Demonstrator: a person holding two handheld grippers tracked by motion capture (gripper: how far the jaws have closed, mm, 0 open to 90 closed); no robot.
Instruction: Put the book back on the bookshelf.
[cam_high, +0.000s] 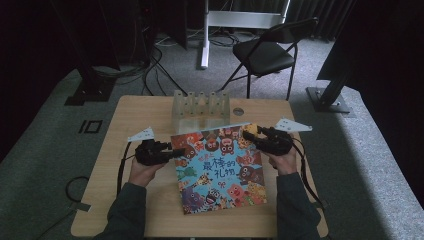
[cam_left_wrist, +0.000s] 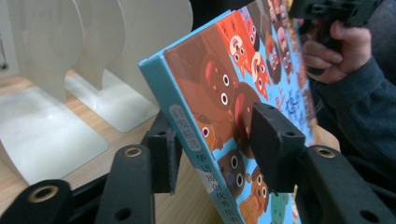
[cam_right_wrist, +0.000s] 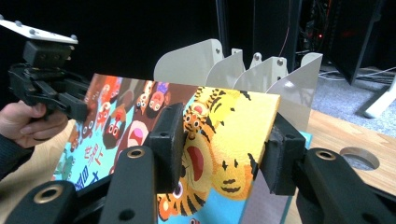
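High view gives us one picture book, one white divider rack behind it on one wooden table, and two grippers. We see a bright cover crowded with cartoon monsters, blue spine and edges, its far edge raised off the table towards the rack. Our left gripper pinches the book's left corner across the spine. Our right gripper stands spread around the right corner, pads loose.

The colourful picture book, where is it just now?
In the high view the picture book sits mid-table, its far edge tilted up just before the pale divider rack, between the left tongs and right tongs at its far corners.
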